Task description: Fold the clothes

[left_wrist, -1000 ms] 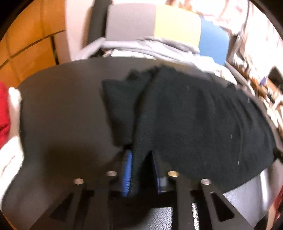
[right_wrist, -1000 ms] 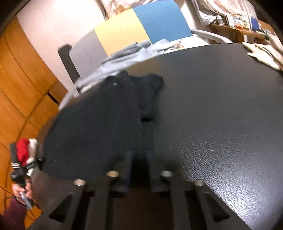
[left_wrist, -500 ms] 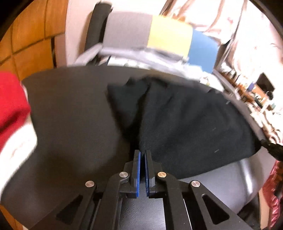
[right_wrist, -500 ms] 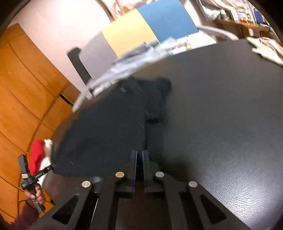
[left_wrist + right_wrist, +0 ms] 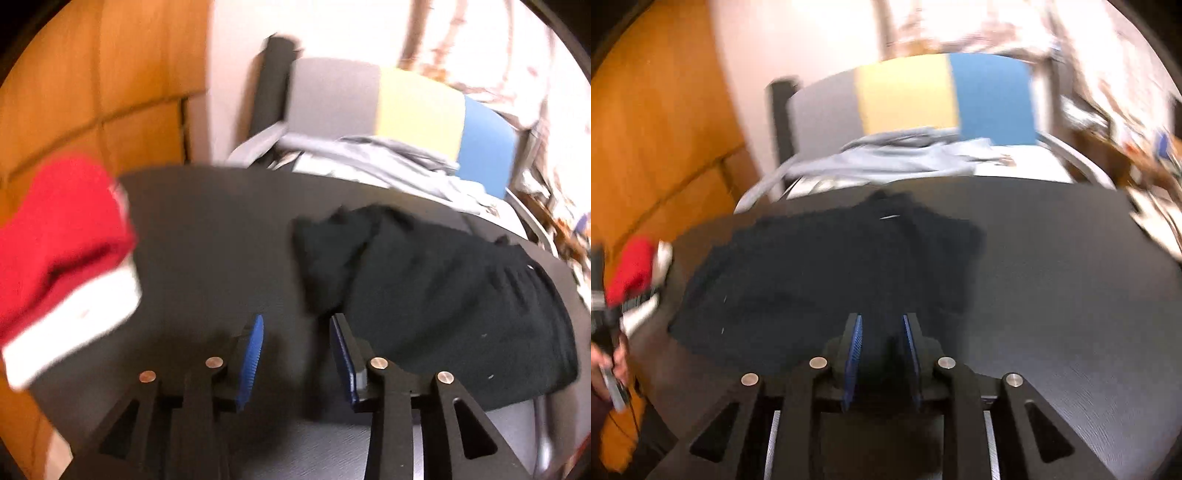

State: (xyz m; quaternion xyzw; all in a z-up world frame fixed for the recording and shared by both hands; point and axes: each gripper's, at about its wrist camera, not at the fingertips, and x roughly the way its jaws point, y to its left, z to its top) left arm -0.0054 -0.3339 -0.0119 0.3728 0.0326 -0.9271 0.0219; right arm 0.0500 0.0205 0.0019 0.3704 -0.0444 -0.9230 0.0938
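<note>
1. the black knitted garment (image 5: 436, 295) lies folded flat on the round black leather-look tabletop (image 5: 214, 236), judged laid down there on purpose.
2. left gripper (image 5: 297, 325): jaws opening, nothing between them, cloth just beside.
3. right gripper (image 5: 881, 325): jaws opening narrowly over the cloth's edge; contact unclear.
4. only the right wrist view shows a hand (image 5: 613, 365) beside the folded red and white garment (image 5: 633, 273).

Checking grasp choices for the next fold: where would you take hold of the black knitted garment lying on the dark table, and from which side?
Probably the near hem of the black knitted garment, approached from the front table edge. It lies flat with that edge nearest both grippers. The left gripper is opening with nothing between its pads; the right gripper is opening over dark cloth.
</note>
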